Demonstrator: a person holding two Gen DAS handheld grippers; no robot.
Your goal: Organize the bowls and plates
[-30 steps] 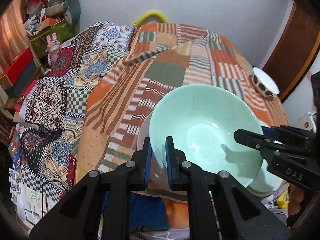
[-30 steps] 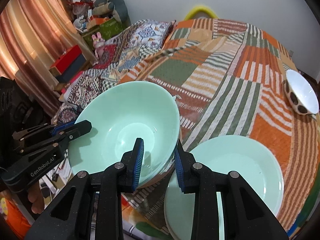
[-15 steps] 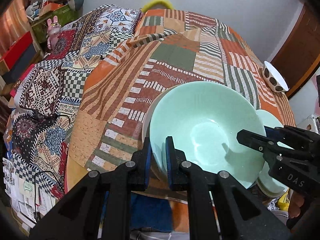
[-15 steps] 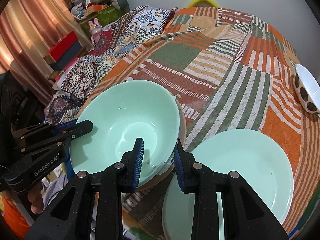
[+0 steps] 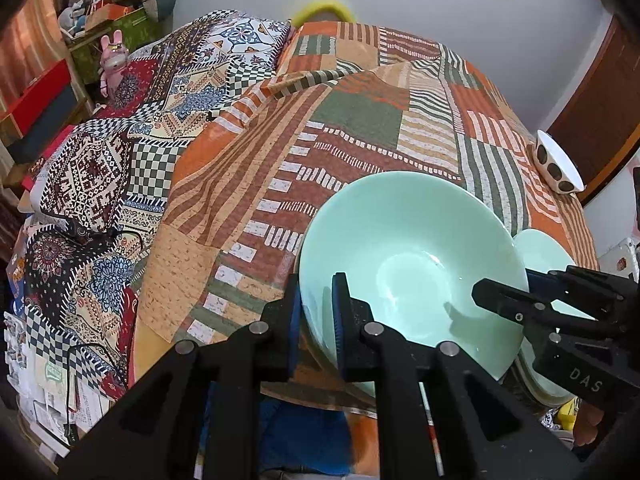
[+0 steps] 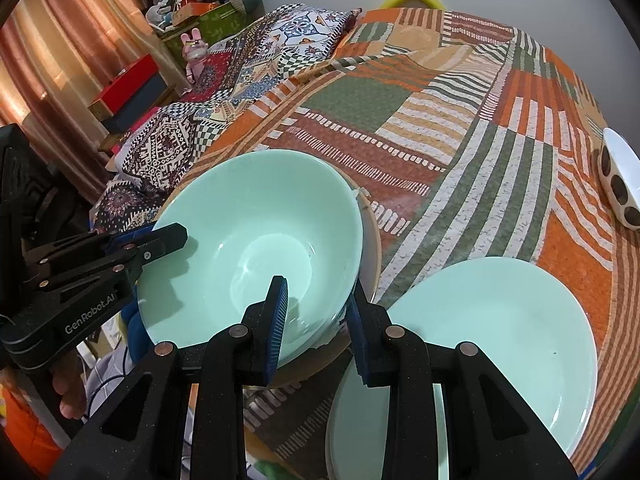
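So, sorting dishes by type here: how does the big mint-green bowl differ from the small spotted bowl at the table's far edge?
The mint-green bowl is much larger than the spotted bowl. It is plain green, while the spotted one is white with dark brown spots outside. The green bowl is gripped at its rim by both grippers; the spotted bowl stands alone, untouched. Both sit open side up over the patchwork cloth.

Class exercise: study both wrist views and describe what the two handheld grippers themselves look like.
Both are black plastic two-finger grippers with angular, cut-out linkage arms joined by round metal rivets and ribbed blue pads on the fingertips. The left gripper carries white "GenRobot.AI" lettering; the right gripper is marked "DAS". No cables or sleeves are clearly visible.
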